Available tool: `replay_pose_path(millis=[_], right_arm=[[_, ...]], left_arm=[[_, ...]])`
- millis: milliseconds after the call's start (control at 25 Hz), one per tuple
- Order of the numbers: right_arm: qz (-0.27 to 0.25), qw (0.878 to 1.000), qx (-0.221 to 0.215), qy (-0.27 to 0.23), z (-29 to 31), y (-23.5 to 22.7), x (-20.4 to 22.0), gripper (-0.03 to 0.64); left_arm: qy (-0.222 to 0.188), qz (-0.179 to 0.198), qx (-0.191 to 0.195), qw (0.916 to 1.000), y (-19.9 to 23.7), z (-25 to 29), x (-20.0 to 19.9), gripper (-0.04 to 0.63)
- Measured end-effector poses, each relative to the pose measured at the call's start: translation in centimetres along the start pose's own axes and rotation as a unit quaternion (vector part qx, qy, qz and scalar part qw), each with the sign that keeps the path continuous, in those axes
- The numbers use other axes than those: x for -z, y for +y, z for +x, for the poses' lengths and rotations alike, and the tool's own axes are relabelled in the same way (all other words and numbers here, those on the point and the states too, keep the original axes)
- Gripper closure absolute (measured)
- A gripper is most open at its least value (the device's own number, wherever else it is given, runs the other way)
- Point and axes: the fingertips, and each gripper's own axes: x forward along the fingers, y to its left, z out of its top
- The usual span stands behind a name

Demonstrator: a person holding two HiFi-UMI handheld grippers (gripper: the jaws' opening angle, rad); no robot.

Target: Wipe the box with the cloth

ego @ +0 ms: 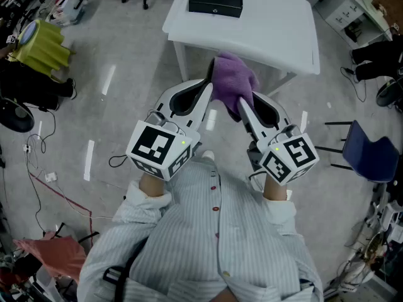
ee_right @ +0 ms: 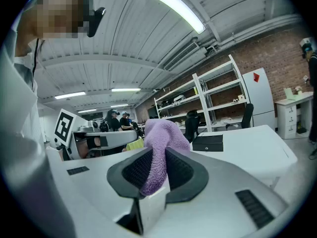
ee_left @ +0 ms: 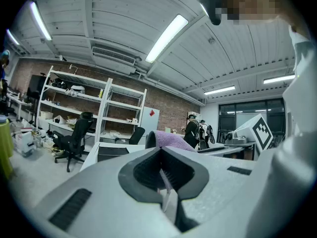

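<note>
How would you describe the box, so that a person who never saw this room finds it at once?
Look at the white table before the person. The box lies on its far left part. It is flat, black and hard-edged, while the cloth nearby is purple and soft.

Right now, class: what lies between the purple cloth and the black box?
Nothing but bare white table, shown in the head view, separates cloth and box.
</note>
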Motion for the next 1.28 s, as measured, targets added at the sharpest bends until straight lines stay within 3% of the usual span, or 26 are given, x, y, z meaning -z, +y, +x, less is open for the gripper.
replay_pose_path(millis=[520, 920, 1280], right_arm=[[0.011, 1.0, 0.005, -0.005, -1.7, -0.5, 0.7, 0.54], [0.019, 1.0, 0.002, 0.006, -0.8, -1.1, 1.7, 0.54], [0.027, 0.999, 0.011, 0.014, 7.1, -4.5, 0.1, 0.538]], left_arm=[[-0.005, 0.004, -0.012, 0.9999, -0.6, -0.8, 0.5, 0.588], [-0.008, -0.009, -0.04, 0.9991, 1.9, -1.1, 1.3, 0.588], [-0.005, -0.01, -0.023, 0.9997, 9.1, 3.7, -0.3, 0.588]])
